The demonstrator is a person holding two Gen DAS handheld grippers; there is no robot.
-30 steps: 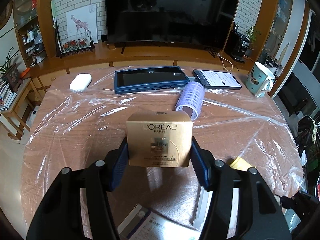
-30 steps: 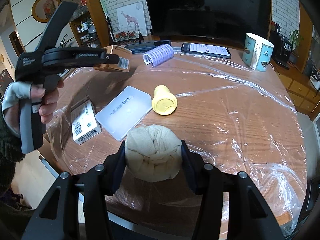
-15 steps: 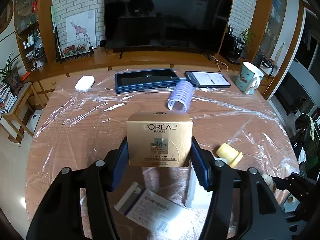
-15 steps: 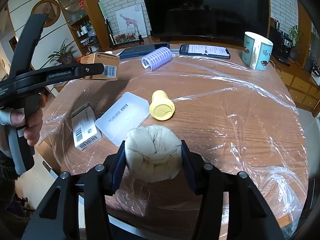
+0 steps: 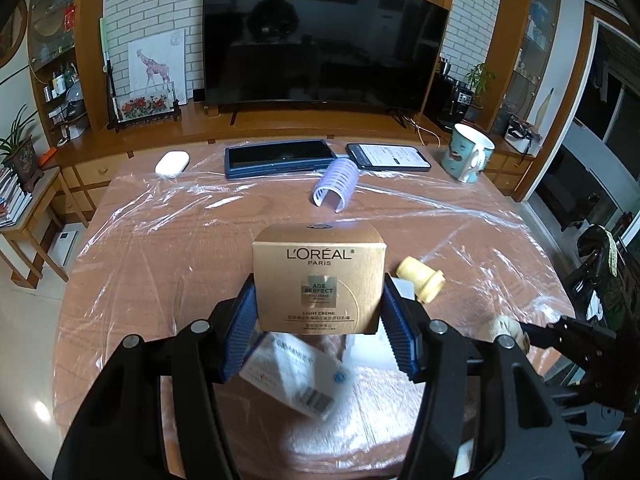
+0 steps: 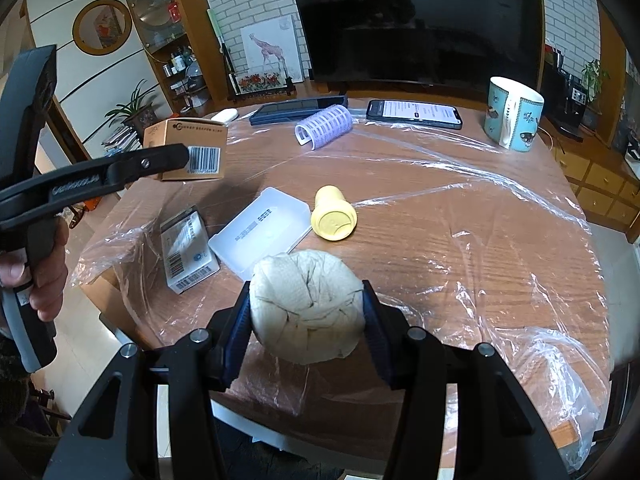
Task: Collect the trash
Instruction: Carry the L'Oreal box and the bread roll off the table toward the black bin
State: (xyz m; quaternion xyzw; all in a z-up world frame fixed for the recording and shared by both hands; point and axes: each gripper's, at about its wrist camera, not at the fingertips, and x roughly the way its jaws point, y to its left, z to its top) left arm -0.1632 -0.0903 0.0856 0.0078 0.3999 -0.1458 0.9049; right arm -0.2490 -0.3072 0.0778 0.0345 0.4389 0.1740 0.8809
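My left gripper (image 5: 319,312) is shut on a gold L'Oréal cream box (image 5: 319,280), held above the table's near left part; the same box (image 6: 188,152) shows from the side in the right wrist view. My right gripper (image 6: 306,312) is shut on a crumpled beige paper wad (image 6: 306,310) above the near edge. On the table lie a white barcoded carton (image 6: 188,254), a clear plastic lid (image 6: 262,232) and a yellow cap (image 6: 334,219).
A wooden table (image 6: 460,216) wrapped in clear film carries a lilac hair roller (image 6: 325,124), a tablet (image 5: 280,157), a phone (image 6: 414,112), a mug (image 6: 513,118) and a white mouse (image 5: 172,163). A television (image 5: 320,44) stands behind.
My left gripper has pulled back and up with the box, so the white carton and yellow cap now show below it. The right gripper with the wad has stayed put.
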